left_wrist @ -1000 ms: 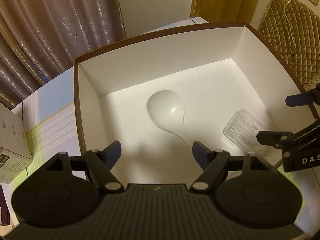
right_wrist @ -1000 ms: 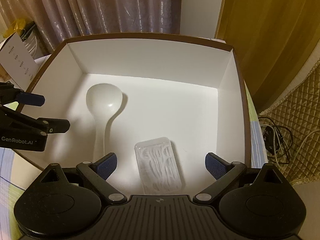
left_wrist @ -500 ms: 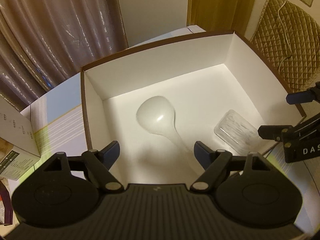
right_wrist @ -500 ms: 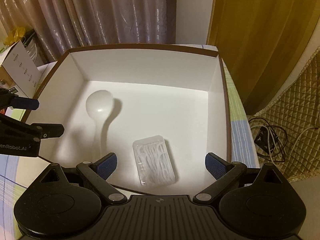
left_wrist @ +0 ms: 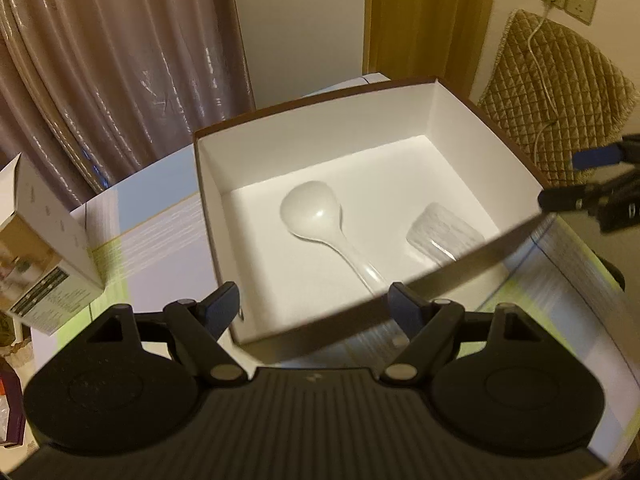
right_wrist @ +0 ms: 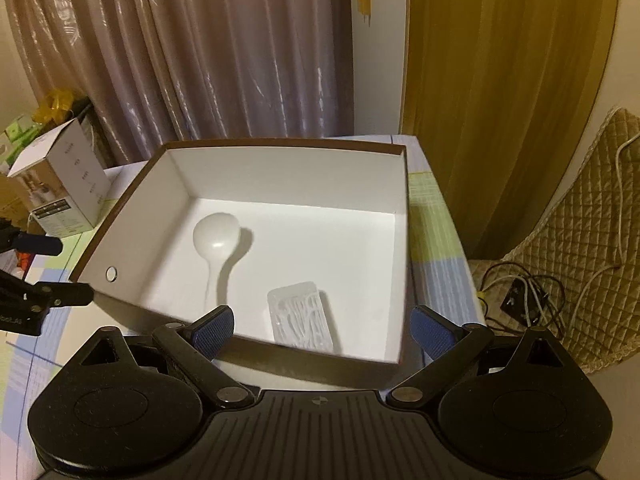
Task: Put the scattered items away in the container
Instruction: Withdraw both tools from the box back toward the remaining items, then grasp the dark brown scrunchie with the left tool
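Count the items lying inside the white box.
2. A white ladle lies toward the box's left side; a clear plastic case lies by the near wall, to its right. Nothing else shows inside.

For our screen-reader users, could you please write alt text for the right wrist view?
A white box with a brown rim holds a white ladle and a clear plastic case. The right gripper hovers open and empty near it.

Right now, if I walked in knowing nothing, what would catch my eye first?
A large brown-edged white cardboard box sits open on the pastel checked tablecloth. Inside lie a white plastic ladle towards its left side and a clear plastic case of floss picks near its front wall. Two open black grippers with blue pads, left gripper and right gripper, hang empty before it.
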Motion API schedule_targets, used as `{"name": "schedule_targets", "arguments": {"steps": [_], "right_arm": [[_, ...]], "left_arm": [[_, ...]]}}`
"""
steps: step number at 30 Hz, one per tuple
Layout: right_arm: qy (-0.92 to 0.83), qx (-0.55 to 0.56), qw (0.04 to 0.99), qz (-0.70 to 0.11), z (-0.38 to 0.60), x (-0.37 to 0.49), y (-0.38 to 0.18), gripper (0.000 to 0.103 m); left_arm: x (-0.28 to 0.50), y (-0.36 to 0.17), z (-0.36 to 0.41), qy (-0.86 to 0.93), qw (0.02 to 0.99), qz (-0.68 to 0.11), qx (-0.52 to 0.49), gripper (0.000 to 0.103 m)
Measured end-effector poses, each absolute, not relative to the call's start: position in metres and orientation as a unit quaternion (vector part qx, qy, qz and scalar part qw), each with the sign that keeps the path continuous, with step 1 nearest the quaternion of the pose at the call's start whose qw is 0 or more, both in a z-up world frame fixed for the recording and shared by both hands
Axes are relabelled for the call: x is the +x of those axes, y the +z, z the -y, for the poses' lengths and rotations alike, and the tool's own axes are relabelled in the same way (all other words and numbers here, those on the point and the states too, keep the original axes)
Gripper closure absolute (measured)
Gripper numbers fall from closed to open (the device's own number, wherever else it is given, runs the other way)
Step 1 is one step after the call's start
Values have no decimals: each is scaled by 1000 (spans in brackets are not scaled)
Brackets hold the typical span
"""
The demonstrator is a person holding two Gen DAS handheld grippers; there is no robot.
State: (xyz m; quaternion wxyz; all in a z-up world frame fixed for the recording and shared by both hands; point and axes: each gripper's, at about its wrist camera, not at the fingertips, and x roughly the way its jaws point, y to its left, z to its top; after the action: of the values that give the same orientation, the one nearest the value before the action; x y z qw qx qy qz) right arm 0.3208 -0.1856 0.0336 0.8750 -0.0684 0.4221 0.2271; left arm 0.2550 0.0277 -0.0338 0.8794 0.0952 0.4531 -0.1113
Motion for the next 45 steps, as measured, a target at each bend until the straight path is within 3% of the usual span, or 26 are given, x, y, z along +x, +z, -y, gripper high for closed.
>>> {"name": "schedule_targets", "arguments": {"steps": [11, 25, 40, 43, 45], "right_arm": [[252, -69, 870, -418, 205, 265, 21, 3], [240, -41, 827, -507, 230, 212, -55, 3], [220, -14, 813, -540, 239, 198, -80, 3], [218, -11, 814, -538, 240, 199, -80, 3], [221, -11, 814, -536, 241, 199, -81, 3]], "left_arm": [[185, -49, -49, -117, 878, -456, 84, 25], [113, -116, -44, -122, 853, -506, 34, 29], [112, -148, -21, -136, 856, -492, 79, 32], [116, -157, -17, -137, 852, -496, 94, 41], [117, -162, -16, -139, 849, -499, 104, 58]]}}
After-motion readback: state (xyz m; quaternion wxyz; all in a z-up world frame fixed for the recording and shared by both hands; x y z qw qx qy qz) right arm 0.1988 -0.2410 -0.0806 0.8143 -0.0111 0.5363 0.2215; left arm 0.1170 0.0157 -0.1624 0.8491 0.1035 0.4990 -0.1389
